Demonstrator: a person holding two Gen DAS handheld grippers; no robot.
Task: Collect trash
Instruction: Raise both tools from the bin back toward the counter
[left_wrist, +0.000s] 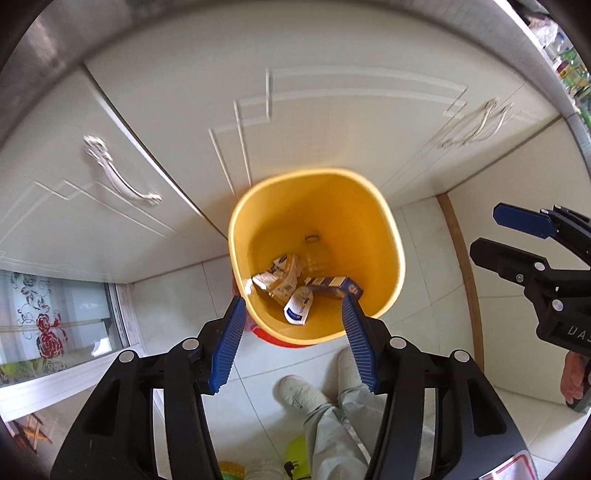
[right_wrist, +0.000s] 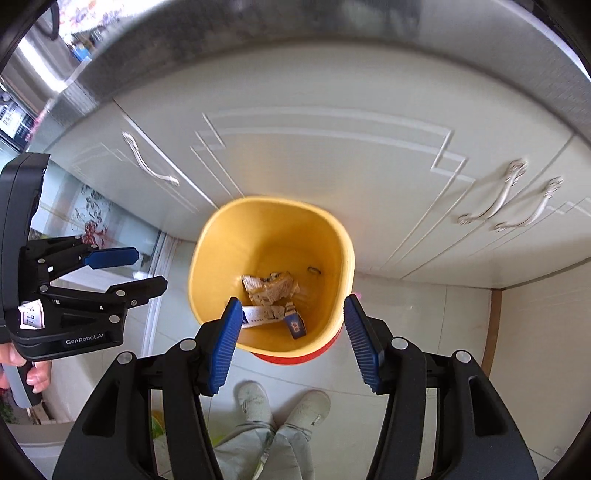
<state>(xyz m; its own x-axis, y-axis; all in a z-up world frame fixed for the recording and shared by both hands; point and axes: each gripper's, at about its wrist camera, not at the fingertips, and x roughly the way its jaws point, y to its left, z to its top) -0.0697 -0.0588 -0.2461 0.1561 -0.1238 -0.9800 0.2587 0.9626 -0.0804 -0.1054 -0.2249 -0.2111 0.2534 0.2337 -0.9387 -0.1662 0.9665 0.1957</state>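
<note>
A yellow trash bin (left_wrist: 258, 206) stands on the floor against white cabinets; it also shows in the right wrist view (right_wrist: 229, 236). Inside lie crumpled cartons (left_wrist: 282, 278), a blue box (left_wrist: 334, 286), a white and blue packet (left_wrist: 298, 310) and a clear bottle (left_wrist: 316, 254). The same trash shows in the right wrist view: cartons (right_wrist: 269, 288), blue box (right_wrist: 295, 325). My left gripper (left_wrist: 293, 306) is open and empty above the bin's near rim. My right gripper (right_wrist: 293, 308) is open and empty above the bin too, and shows at the left view's right edge (left_wrist: 491, 230).
White cabinet doors (left_wrist: 332, 122) with metal handles (left_wrist: 122, 173) stand behind the bin. The person's legs and white shoes (right_wrist: 255, 402) are on the tiled floor just before it. A glass door with a flower print (left_wrist: 40, 325) is at left. A green object (left_wrist: 295, 454) lies by the feet.
</note>
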